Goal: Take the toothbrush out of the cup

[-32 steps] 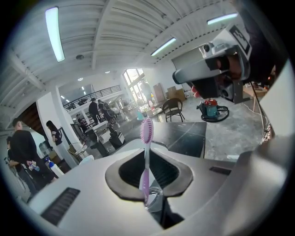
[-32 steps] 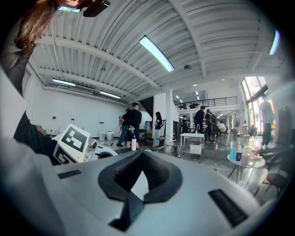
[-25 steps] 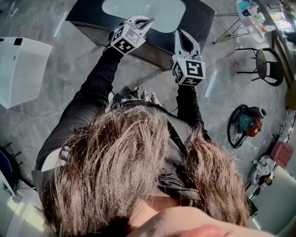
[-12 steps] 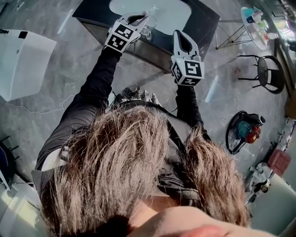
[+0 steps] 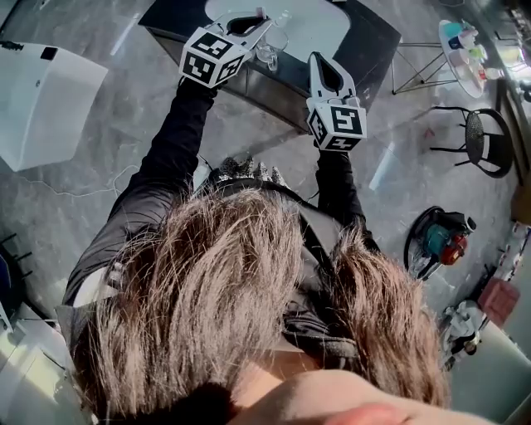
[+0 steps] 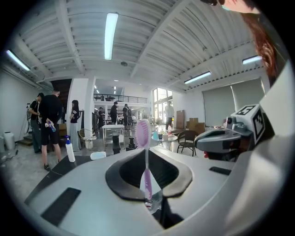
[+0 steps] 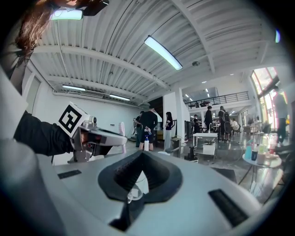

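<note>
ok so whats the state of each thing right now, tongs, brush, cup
toothbrush: upright, head up, pinched low on its handle
left tongs: shut on the toothbrush
right tongs: shut, nothing plainly held
glass cup: upright, just below the toothbrush; can't tell if the handle's end is clear of it

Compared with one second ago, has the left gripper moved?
Yes. In the head view, the left gripper has shifted left along the near edge of the dark table, its jaws shut on the toothbrush.
</note>
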Action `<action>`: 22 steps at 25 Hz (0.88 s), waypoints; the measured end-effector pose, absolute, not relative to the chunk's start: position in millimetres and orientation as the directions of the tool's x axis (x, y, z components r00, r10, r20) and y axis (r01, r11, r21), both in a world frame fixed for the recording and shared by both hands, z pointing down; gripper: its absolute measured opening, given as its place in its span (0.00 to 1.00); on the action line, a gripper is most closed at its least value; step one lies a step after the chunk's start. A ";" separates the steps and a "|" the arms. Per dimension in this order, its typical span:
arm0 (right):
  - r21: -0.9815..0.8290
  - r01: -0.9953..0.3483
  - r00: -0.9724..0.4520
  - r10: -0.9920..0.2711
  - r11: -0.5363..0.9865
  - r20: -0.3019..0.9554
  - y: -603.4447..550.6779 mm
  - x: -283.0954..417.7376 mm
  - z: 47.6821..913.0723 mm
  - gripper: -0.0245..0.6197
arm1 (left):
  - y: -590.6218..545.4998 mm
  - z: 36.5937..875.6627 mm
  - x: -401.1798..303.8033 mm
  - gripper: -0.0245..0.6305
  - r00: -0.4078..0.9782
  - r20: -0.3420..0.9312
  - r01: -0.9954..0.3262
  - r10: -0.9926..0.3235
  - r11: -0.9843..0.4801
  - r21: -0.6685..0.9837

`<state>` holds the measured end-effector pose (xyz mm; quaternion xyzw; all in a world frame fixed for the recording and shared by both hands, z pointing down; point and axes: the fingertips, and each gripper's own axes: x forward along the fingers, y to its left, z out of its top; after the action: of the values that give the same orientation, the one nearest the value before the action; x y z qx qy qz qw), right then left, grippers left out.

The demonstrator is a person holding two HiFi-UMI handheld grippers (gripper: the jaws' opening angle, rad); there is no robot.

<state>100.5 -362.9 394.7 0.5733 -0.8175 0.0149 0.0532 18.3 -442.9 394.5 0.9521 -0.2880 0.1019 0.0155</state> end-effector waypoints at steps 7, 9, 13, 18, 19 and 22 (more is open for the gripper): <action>0.024 -0.921 -0.386 -0.918 0.390 0.095 -363.3 89.2 396.4 0.05 | -429.3 363.6 17.6 0.08 0.833 0.185 -0.531 -0.522 -0.847 -0.001; 0.015 -0.914 -0.402 -0.910 0.405 0.102 -362.6 83.8 400.0 0.05 | -427.1 354.8 14.1 0.08 0.827 0.176 -0.540 -0.534 -0.842 -0.019; 0.019 -0.896 -0.438 -0.891 0.443 0.118 -362.5 69.5 408.1 0.05 | -422.6 344.2 7.3 0.08 0.815 0.172 -0.558 -0.554 -0.829 -0.027; 0.010 -0.875 -0.479 -0.869 0.483 0.126 -366.0 56.4 416.4 0.22 | -413.8 334.2 8.8 0.08 0.818 0.167 -0.560 -0.550 -0.828 0.016; 0.013 -0.871 -0.486 -0.864 0.491 0.133 -366.8 54.0 418.0 0.22 | -411.5 331.5 10.1 0.08 0.820 0.166 -0.558 -0.548 -0.830 0.017; 0.041 -0.855 -0.505 -0.848 0.517 0.163 -368.6 45.7 422.2 0.22 | -405.5 323.3 13.6 0.08 0.825 0.168 -0.549 -0.539 -0.836 0.016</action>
<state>45.7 -368.6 422.2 0.4911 -0.8670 0.0222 0.0812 13.6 -405.5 323.3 0.9548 -0.2849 0.0786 0.0317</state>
